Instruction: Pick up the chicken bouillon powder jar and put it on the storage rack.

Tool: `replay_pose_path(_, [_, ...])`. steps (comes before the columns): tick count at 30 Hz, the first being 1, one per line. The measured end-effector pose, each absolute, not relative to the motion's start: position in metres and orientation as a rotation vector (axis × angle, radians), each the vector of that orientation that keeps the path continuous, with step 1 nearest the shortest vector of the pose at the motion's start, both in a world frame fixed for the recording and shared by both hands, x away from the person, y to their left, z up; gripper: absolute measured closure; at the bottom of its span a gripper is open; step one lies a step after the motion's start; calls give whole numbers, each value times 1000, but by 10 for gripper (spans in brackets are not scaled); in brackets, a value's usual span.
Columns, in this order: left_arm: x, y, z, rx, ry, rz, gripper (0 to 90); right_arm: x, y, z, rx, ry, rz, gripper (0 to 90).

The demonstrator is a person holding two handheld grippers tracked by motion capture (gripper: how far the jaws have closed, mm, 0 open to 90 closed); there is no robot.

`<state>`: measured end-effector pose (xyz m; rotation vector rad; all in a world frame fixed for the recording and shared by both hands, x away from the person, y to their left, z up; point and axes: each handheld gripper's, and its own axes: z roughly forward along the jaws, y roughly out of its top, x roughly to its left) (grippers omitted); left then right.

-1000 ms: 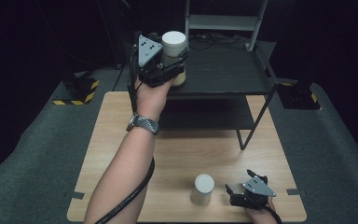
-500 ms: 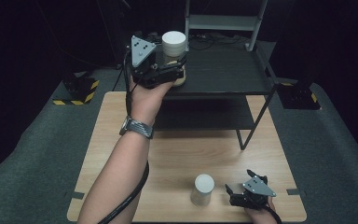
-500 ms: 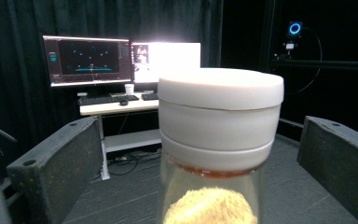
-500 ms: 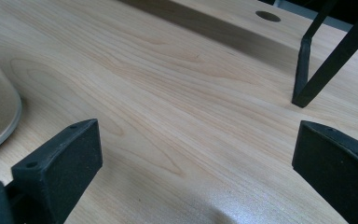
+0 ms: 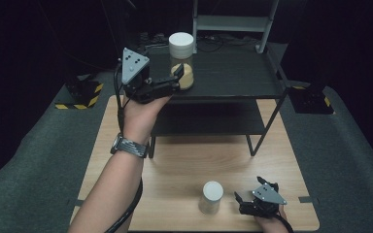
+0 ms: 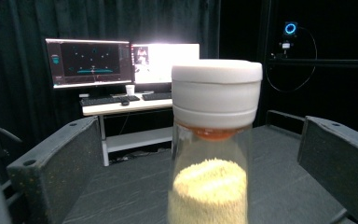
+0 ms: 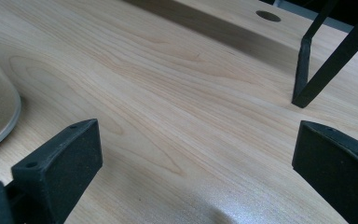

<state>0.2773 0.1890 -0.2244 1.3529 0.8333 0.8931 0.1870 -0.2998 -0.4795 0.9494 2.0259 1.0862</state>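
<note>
Left gripper [image 5: 167, 82] has let go; its jaws now sit wide apart around the white-lidded jar [image 5: 181, 60], standing on the shelf [image 5: 238, 77] at 12 o'clock. Looks placed. Right gripper [image 5: 252, 201] rests spread wide and empty at 5 o'clock, beside a second jar [image 5: 211, 196].

- Two monitors [image 6: 121, 60] are glowing on a far desk [image 6: 121, 106], keyboards lying in front.
- A blue ring light [image 6: 290, 28] is shining on a dark stand.
- Yellow-black striped feet [image 5: 80, 94] are sitting on grey floor.
</note>
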Motion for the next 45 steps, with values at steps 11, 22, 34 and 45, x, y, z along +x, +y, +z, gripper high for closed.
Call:
replay_pose_path(11, [252, 196, -237, 1377, 810, 878, 3, 187, -299, -479, 941, 2028, 1077, 7])
replay_pose_path(22, [232, 199, -257, 1418, 821, 865, 3, 187, -298, -479, 941, 2030, 1074, 8])
replay_pose_path(34, [211, 204, -291, 1473, 814, 845, 3, 187, -299, -479, 943, 2031, 1074, 7])
replay_pose_path(45, [194, 207, -320, 1500, 808, 815, 3, 188, -298, -479, 943, 2033, 1071, 7])
